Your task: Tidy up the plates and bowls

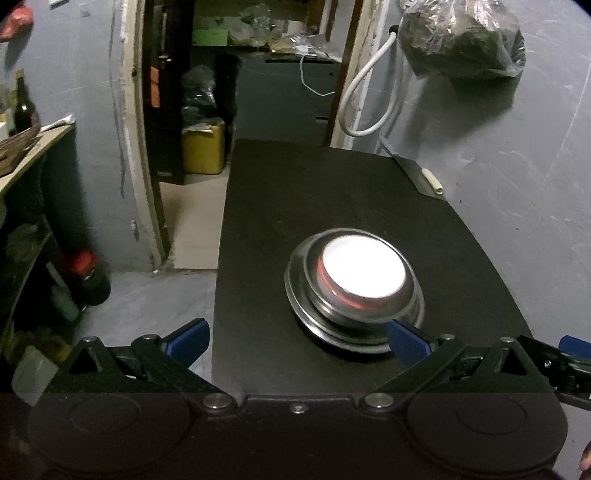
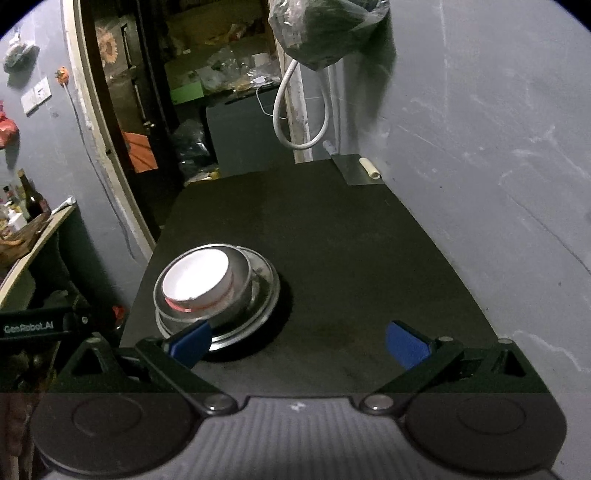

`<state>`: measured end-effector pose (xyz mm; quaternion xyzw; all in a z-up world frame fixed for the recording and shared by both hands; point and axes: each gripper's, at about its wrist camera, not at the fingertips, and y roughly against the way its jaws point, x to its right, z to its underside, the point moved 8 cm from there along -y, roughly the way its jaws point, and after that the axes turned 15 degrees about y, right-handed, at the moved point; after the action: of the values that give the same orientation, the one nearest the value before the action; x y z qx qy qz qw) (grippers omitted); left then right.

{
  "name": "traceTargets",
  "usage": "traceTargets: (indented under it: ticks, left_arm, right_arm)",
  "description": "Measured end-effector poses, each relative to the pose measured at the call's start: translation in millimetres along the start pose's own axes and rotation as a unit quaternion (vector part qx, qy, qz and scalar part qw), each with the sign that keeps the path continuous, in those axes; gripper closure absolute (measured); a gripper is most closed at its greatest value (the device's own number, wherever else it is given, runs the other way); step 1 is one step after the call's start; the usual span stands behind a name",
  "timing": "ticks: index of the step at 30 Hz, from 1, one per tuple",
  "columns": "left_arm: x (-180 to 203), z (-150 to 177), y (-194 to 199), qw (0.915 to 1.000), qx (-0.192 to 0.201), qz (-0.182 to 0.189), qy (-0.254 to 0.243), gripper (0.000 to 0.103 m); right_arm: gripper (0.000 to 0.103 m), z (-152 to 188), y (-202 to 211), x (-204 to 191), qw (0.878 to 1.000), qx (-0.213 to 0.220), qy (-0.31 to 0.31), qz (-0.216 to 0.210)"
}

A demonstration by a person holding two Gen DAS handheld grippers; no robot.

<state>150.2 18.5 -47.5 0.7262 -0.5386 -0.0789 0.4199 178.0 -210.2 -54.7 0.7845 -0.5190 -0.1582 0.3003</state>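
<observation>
A stack sits on the black table (image 1: 295, 192) (image 2: 332, 229): a steel plate (image 1: 325, 332) (image 2: 264, 295) at the bottom, a steel bowl (image 1: 354, 314) (image 2: 240, 291) on it, and a white bowl with a red band (image 1: 364, 269) (image 2: 197, 277) nested inside. My left gripper (image 1: 297, 341) is open, held back from the stack, its right blue fingertip (image 1: 406, 343) overlapping the plate's near rim in view. My right gripper (image 2: 297, 345) is open and holds nothing; its left blue fingertip (image 2: 190, 343) lies over the plate's near edge. The stack is to its left.
A grey wall runs along the table's right side, with a white hose (image 1: 365, 96) (image 2: 295, 110) and a hanging plastic bag (image 1: 461, 37) (image 2: 325, 29). A metal scraper (image 1: 421, 177) (image 2: 358, 170) lies at the far right corner. An open doorway, a yellow canister (image 1: 203, 147) and a shelf (image 1: 33, 155) stand at the left.
</observation>
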Motion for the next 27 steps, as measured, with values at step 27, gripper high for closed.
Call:
traceTargets:
  ticks: [27]
  left_arm:
    - [-52, 19, 84, 0.9941, 0.087, -0.016, -0.062, 0.001]
  right_arm:
    - [0.0, 15, 65, -60, 0.998, 0.053, 0.036, 0.019]
